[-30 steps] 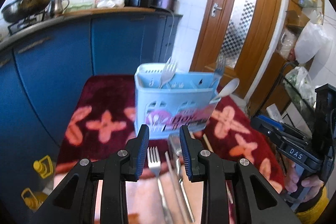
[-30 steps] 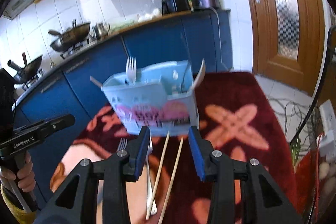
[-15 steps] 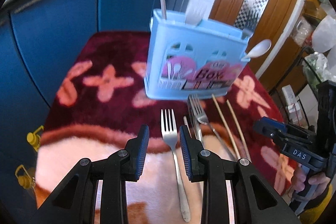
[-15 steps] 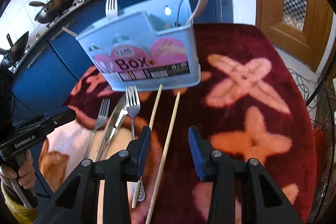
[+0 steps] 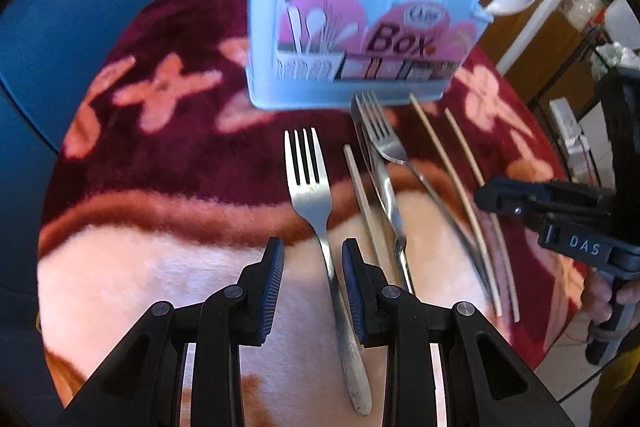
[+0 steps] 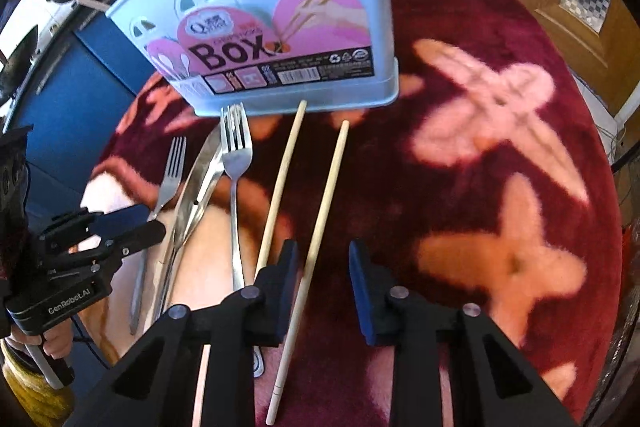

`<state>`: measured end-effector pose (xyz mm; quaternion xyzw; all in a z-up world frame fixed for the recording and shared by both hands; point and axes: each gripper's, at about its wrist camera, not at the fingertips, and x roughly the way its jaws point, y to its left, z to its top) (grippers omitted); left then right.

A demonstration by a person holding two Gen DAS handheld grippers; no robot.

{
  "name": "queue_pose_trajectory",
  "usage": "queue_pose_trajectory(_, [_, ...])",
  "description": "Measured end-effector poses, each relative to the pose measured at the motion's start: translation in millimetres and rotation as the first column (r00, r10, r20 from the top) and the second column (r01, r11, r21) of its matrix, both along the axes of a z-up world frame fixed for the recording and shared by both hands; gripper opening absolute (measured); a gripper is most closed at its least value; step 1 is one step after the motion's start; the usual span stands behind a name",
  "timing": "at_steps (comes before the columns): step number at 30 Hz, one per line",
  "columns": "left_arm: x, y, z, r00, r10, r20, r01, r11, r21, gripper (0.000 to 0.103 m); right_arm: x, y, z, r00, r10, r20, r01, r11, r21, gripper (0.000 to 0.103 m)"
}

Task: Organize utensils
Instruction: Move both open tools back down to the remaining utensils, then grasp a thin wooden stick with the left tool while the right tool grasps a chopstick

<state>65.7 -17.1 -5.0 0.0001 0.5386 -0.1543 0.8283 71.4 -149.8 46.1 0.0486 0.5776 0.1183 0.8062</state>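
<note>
Red flowered table cover (image 6: 500, 27) lies bare at three o'clock – left tool (image 5: 313, 269) gapes astride a fork (image 5: 316, 211); right tool (image 6: 323, 273), closing, straddles a chopstick (image 6: 316, 239) untouched.

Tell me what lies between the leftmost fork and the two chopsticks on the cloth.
Between the leftmost fork and the chopsticks lie a wooden stick, a knife and a second fork, clearest in the left wrist view.

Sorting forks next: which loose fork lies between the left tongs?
The lone fork left of the knife; the other fork lies right of it.
</note>
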Motion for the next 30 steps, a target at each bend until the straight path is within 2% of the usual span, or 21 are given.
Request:
queue_pose_trajectory(9, [19.2, -10.0, -5.6, 0.997, -0.055, -0.05, 0.057, 0.998, 0.036, 0.03, 22.4, 14.3, -4.8, 0.992, 0.067, -0.11, -0.073, 0.996, -0.051, 0.03])
queue_pose_trajectory(13, [22.0, -13.8, -4.9, 0.997, -0.069, -0.041, 0.071, 0.996, 0.052, 0.025, 25.9, 16.2, -5.1, 0.991, 0.063, -0.121, -0.072, 0.995, -0.07, 0.021])
queue_pose_trajectory(17, [21.9, -9.3, -3.9, 0.999, -0.042, -0.033, 0.043, 0.999, 0.022, 0.015, 23.8, 7.9, -3.0, 0.993, 0.03, -0.111, -0.032, 0.999, -0.017, 0.006])
queue_pose_trajectory(21, [17.8, 1.0, 2.0, 0.999, -0.014, -0.033, 0.012, 0.999, -0.034, 0.003, 13.1, -3.8, 3.5, 0.996, 0.012, -0.092, -0.007, 0.998, 0.056, 0.006])
queue_pose_trajectory(25, [6.3, 12.5, 7.1, 1.0, 0.003, -0.013, -0.004, 0.996, -0.087, 0.001, -5.1, -6.1, 12.6, 0.999, 0.006, -0.053, 0.001, 0.991, 0.133, 0.006])
queue_pose_trajectory(30, [-13.1, 18.8, 16.6, 0.998, 0.024, 0.062, -0.015, 0.99, -0.141, 0.001, -27.3, -8.0, 30.8, 0.998, -0.012, 0.06, 0.001, 0.984, 0.18, 0.006])
